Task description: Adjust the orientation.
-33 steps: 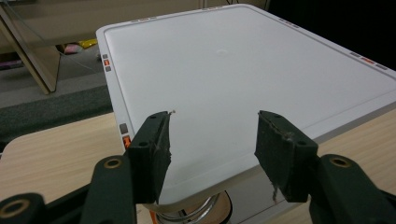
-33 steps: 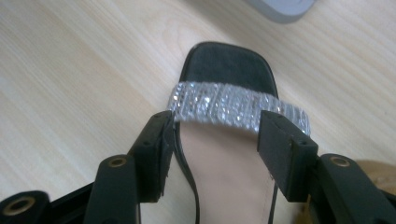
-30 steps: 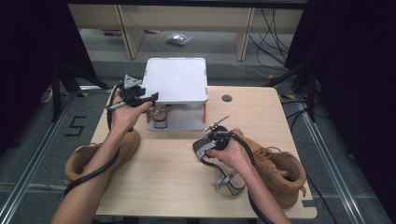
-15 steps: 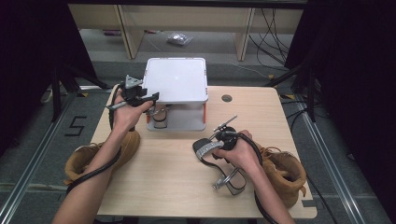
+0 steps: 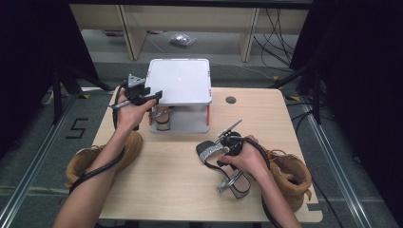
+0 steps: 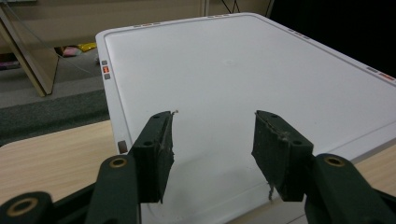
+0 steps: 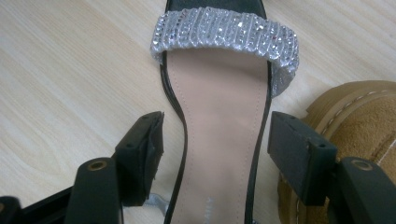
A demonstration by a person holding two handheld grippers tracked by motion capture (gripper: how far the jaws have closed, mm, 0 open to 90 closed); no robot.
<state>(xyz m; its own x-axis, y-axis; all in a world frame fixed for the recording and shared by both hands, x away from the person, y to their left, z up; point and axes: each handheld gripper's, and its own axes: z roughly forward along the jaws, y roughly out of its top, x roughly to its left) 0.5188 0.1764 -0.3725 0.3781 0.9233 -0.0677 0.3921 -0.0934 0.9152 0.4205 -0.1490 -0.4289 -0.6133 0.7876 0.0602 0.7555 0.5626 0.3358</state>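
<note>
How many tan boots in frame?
2: one tan boot at the table's left edge under the left forearm, one at the right edge beside the sandal.

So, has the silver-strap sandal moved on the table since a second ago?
No. The sandal stays the same way off the round hole in the table.

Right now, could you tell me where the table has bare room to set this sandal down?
The middle of the table is bare, between the sandal and the left boot. The far right corner, around the hole, is free too. The right edge is crowded by the right boot.
</note>
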